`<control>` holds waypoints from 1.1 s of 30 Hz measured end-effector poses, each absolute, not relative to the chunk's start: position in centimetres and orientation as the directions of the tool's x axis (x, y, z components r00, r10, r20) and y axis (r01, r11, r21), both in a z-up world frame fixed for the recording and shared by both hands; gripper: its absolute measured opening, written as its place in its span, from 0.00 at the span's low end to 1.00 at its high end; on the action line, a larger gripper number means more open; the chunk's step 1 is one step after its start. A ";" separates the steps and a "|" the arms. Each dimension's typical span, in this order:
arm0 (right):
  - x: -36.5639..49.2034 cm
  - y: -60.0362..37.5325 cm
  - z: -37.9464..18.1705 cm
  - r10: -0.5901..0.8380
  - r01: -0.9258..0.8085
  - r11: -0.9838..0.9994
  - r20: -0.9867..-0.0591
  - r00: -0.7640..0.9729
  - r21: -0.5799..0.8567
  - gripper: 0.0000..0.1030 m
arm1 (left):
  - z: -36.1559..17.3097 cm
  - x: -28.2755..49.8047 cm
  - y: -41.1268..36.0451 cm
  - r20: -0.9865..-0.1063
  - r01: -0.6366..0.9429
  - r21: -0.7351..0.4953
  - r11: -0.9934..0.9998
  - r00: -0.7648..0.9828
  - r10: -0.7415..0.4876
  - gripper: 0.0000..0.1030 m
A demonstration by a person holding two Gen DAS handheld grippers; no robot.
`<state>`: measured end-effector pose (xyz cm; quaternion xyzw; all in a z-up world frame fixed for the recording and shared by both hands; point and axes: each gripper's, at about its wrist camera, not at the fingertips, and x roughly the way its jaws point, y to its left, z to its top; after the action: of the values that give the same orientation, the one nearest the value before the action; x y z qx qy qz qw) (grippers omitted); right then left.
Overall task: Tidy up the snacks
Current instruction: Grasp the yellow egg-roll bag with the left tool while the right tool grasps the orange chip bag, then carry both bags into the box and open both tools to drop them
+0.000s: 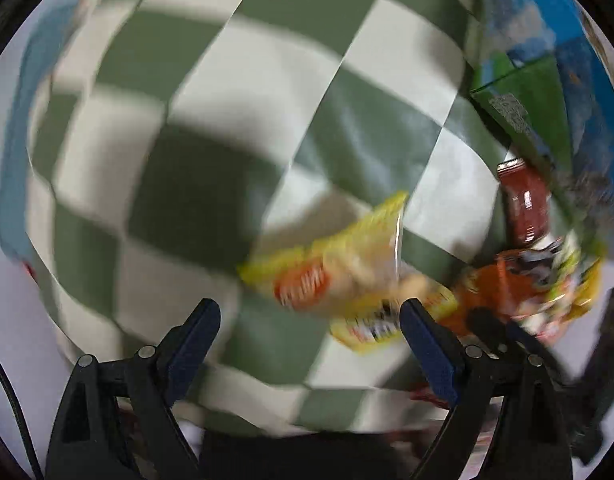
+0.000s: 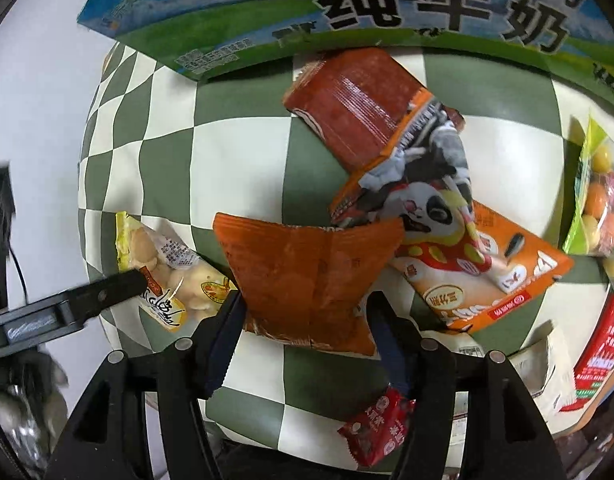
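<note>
The right gripper is standing with jaws parted around the orange packet, pads seemingly clear of it, so probably setting it down just in front of the panda bag. The left gripper is hanging wide and empty, left of the panda bag, near the yellow packet, likely its next pick.

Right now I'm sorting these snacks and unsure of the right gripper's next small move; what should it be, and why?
Probably lift the right gripper straight up: the plain orange packet lies between its parted fingers on the checkered cloth, seemingly released.
</note>
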<state>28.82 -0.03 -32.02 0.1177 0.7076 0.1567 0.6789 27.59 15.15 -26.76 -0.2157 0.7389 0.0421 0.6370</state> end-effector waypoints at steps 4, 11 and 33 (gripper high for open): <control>28.6 -1.2 -32.0 0.392 0.001 0.920 -0.919 -0.031 0.392 0.64 | -28.8 27.0 15.2 -0.893 -0.516 -0.345 0.784 -0.076 -0.444 0.89; 28.1 -4.1 -31.2 0.388 0.006 0.922 -0.922 -0.016 0.388 0.64 | -29.1 28.0 12.9 -0.928 -0.465 -0.332 0.820 0.008 -0.371 0.79; 27.6 -2.0 -32.0 0.343 -0.120 0.933 -0.939 0.016 0.338 0.46 | -28.7 27.6 7.7 -0.993 -0.189 -0.114 0.975 0.030 -0.110 0.37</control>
<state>27.57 -2.02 -32.01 0.0817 0.6821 0.1631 0.7081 27.59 7.72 -28.66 -0.1075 0.6960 0.0278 0.7094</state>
